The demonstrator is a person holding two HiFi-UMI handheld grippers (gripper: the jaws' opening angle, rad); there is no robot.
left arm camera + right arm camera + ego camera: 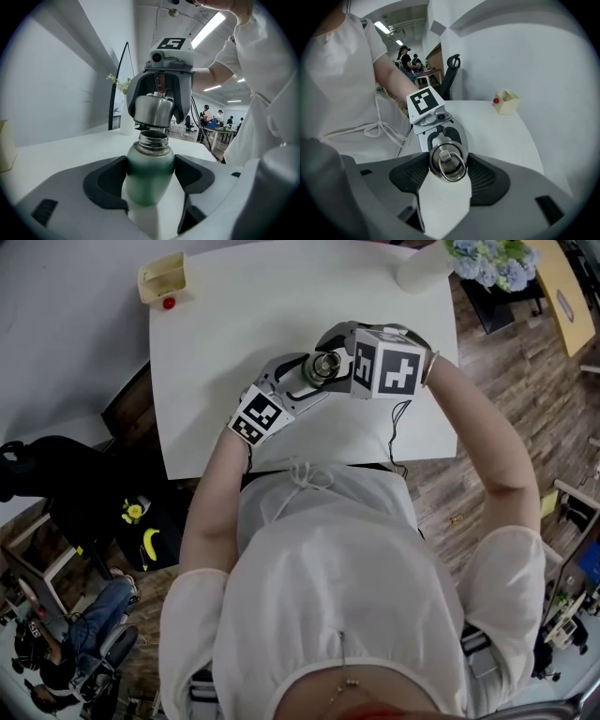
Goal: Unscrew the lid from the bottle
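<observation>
A green metal bottle [150, 164] stands upright over the white table [234, 324], and my left gripper [149, 183] is shut on its body. Its threaded neck [153, 139] is bare and open. Just above it hangs the steel lid [153, 110], lifted off the neck, with my right gripper [447, 164] shut on it from above. Seen in the right gripper view, the lid [448, 161] has a metal ring on top and sits between the dark pads [487, 176]. The head view shows both grippers meeting at the lid [326, 365] near the table's front edge.
A cream box [164, 277] with a small red ball beside it sits at the table's far left corner. A white vase with flowers [424, 266] stands at the far right. A black chair [56, 474] is left of the table. People sit at desks far behind.
</observation>
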